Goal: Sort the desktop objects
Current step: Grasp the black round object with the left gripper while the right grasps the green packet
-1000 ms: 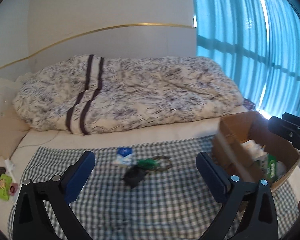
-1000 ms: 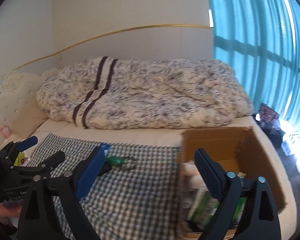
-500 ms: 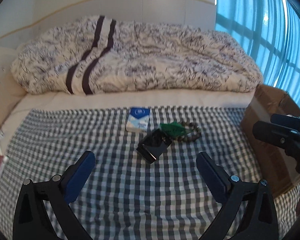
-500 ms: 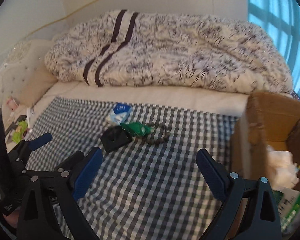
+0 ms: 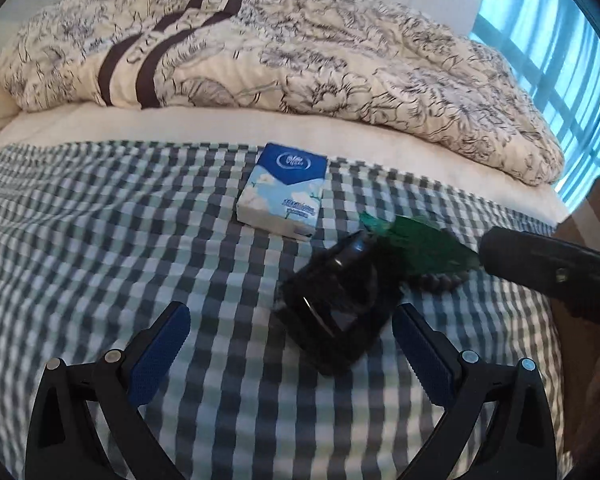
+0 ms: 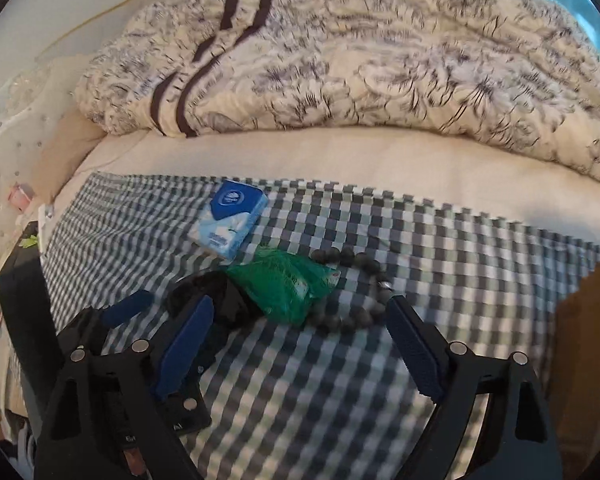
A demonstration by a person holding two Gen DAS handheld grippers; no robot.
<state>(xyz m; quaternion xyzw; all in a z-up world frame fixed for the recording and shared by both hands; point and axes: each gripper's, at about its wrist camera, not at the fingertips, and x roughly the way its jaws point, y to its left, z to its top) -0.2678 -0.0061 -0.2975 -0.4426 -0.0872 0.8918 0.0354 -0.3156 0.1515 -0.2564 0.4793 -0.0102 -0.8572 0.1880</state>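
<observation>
Left wrist view has my left gripper (image 5: 286, 332) spread wide with nothing in it, hovering low over the checked cloth (image 5: 100, 240), and the black case (image 5: 336, 312) sits right between the tips, closer to the right one. Just behind it lies the green net bag (image 5: 424, 248), touching the case, and the tissue pack (image 5: 286, 190) sits a bit further back (blue and white, lying flat). Over on the right wrist view, my right gripper (image 6: 296, 332) is also wide and empty, pointed at the bead bracelet (image 6: 352, 284), which curls around the bag's right side. Floral duvet (image 6: 380, 60) is bunched up at the back, cardboard box (image 6: 580, 340) at the right edge.
</observation>
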